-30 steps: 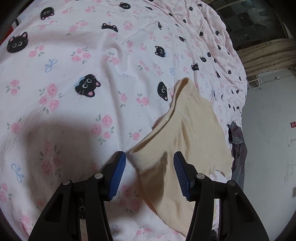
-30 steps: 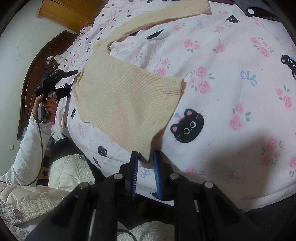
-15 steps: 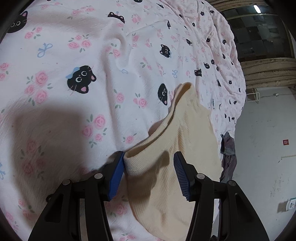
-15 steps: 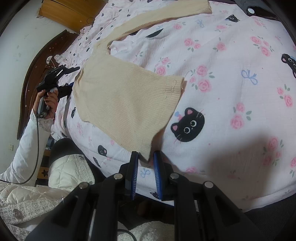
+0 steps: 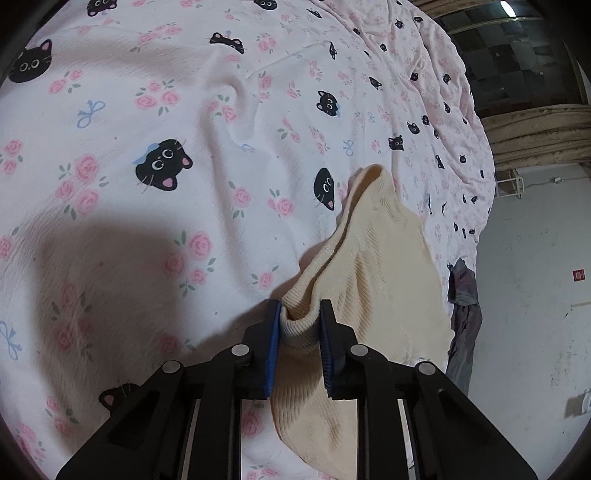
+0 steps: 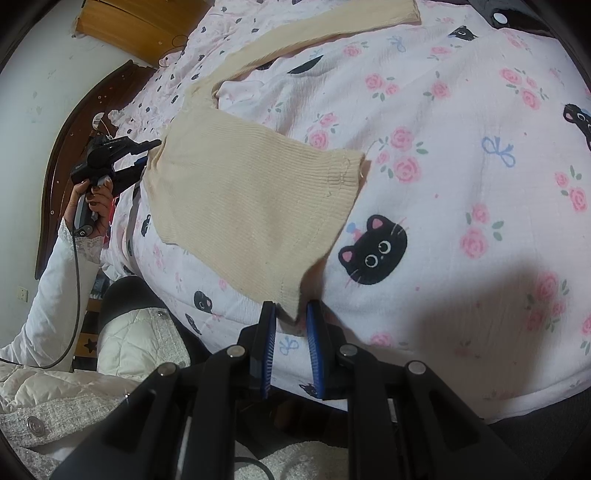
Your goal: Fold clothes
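The cream sweater runs off the left wrist view's bottom edge — its far sleeve end is clipped at the top of the right wrist view. The dark cloth beside the bed stays unidentifiable.

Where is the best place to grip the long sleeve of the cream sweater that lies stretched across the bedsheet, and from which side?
Probably the sleeve is best pinched at its cuff end, coming along its length from the far, open end. It lies flat and straight on the bedsheet, so a low pinch across the thin ribbed edge should catch it.
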{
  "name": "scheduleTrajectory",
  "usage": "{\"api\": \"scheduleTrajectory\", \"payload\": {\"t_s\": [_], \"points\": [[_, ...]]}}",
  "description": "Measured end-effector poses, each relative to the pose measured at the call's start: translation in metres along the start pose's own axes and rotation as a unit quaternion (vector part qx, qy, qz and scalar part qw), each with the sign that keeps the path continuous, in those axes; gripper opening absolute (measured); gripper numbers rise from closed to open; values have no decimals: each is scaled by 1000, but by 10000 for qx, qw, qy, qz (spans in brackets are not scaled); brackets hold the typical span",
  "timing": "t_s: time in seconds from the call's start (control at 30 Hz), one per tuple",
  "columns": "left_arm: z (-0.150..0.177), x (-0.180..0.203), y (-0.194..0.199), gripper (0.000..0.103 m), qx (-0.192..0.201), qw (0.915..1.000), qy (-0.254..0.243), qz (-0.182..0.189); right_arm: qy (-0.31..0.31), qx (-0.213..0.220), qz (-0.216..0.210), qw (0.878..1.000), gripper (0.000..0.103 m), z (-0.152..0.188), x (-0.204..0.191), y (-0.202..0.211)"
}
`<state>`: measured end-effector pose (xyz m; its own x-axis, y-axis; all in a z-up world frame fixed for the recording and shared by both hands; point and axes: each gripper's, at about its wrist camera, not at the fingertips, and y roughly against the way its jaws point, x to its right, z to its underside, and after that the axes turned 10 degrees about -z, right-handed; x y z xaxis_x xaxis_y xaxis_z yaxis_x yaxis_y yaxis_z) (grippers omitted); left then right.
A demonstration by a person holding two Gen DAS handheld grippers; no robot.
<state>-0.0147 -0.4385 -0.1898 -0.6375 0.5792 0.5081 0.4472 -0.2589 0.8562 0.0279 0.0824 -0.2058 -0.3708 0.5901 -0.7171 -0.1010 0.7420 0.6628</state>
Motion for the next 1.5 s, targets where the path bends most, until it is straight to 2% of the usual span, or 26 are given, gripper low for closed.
{"api": "scheduleTrajectory", "payload": {"t_s": [0.37, 0.87, 1.07, 1.13, 1.2, 1.5], "points": [[1, 3, 5, 12, 93, 9992, -190, -346, -48, 37, -90, 9999, 19, -2, 2, 7], [-1, 6, 6, 12, 41, 9988, -234, -434, -675, 248, -858, 9937, 19, -1, 20, 10], [-1, 5, 6, 12, 27, 9988, -233, -436, -655, 230, -857, 9939, 19, -2, 19, 2], [-1, 4, 6, 12, 22, 9989, -219, -425, -648, 236, -878, 9937, 16, -2, 19, 1], [-1, 3, 6, 12, 18, 9989, -207, -416, -645, 249, -879, 9937, 5, -3, 19, 2], [-3, 9, 15, 12, 120, 9982, -302, -497, -719, 538, -1038, 9905, 5, -8, 19, 31]]}}
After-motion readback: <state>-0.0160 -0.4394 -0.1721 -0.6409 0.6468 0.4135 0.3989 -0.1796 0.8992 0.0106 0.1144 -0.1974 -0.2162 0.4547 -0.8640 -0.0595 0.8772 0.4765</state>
